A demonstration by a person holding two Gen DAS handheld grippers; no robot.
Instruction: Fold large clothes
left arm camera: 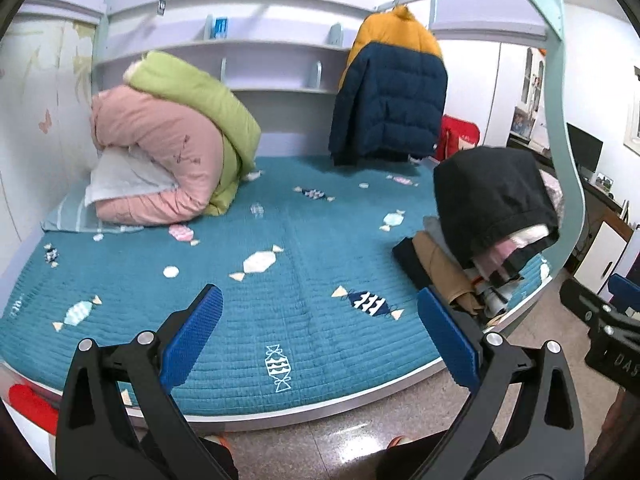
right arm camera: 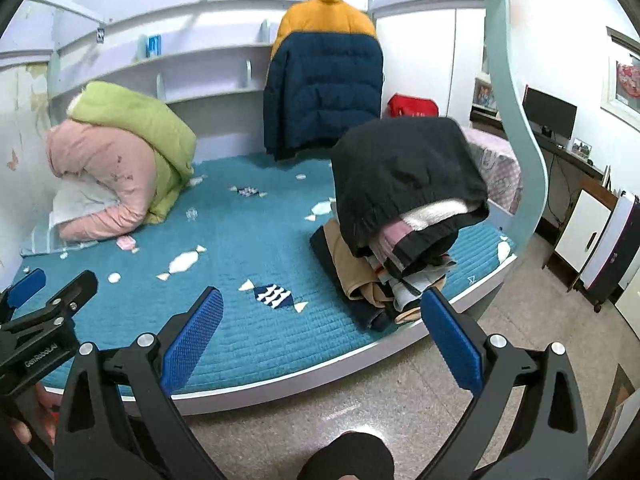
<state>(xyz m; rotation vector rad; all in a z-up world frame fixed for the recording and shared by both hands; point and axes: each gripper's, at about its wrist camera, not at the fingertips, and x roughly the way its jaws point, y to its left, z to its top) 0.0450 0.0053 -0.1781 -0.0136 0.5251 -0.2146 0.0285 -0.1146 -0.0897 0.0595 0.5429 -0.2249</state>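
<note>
Stacked folded clothes (right arm camera: 404,216) on bed edge

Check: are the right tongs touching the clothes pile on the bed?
Apart. The right wrist view shows the right tongs open and empty, out over the bed edge, with teal quilt and floor between the fingers and the clothes pile.

Bright, even indoor light is filling both fisheye views, edges are bending strongly, and slight motion blur is softening details.

Both grippers (left arm camera: 320,312) (right arm camera: 322,312), jaws wide apart
</note>
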